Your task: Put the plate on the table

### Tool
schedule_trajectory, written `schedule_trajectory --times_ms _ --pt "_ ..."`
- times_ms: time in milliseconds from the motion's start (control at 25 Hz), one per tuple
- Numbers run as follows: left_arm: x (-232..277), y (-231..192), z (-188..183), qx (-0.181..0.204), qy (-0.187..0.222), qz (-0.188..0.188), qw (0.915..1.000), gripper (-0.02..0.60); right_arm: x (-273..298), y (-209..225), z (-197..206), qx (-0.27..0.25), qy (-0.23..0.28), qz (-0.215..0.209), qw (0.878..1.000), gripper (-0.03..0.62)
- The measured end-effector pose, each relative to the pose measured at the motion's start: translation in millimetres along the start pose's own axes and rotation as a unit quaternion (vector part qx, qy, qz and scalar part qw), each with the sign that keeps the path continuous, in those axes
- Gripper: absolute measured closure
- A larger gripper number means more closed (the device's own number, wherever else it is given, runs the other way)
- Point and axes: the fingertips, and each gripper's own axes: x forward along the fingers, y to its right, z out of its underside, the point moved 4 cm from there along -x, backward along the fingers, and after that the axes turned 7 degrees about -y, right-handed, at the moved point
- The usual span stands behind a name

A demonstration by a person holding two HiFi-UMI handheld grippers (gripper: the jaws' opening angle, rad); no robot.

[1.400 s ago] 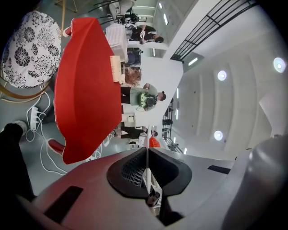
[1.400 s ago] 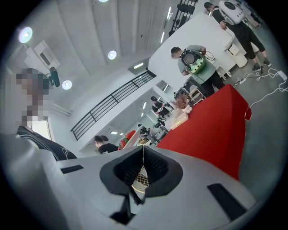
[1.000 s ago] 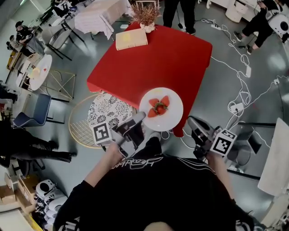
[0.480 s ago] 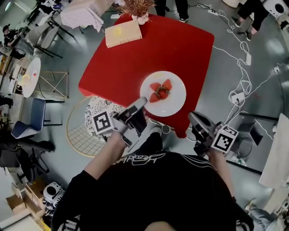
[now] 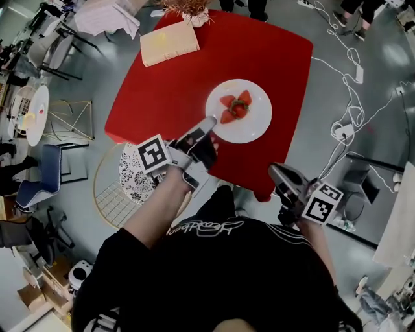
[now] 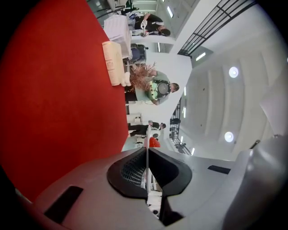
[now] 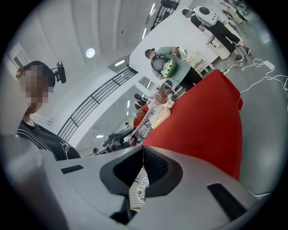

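No legible text. White lettering on the black shirt (image 5: 198,227): blurred, possibly a brand word, unreadable. Marker cube (image 5: 154,154) on left gripper (image 5: 209,123), likewise right gripper (image 5: 275,171): black-white patterns only, no characters

head view: high, steep down on table (image 5: 194,84) | left gripper view: rolled sideways, close along table | right gripper view: low, beside table edge | shared: table

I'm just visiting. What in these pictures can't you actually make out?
- Head view: whether the plate rests on the table or hovers; the camera looks down, hiding any gap.
- Left gripper view: the plate is edge-on, a thin line; the fingers cover most.
- Head view: the plant is cut off by the top edge.
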Motion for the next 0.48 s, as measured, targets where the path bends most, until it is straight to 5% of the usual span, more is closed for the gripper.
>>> schedule_trajectory --times_ms 480 --pt "39.1 -74.4 -36.0 -0.012 0.006 -0.037 0.9992 0.563 23.0 33.9 5.8 0.034 -0.025 0.002 0.999 0.586"
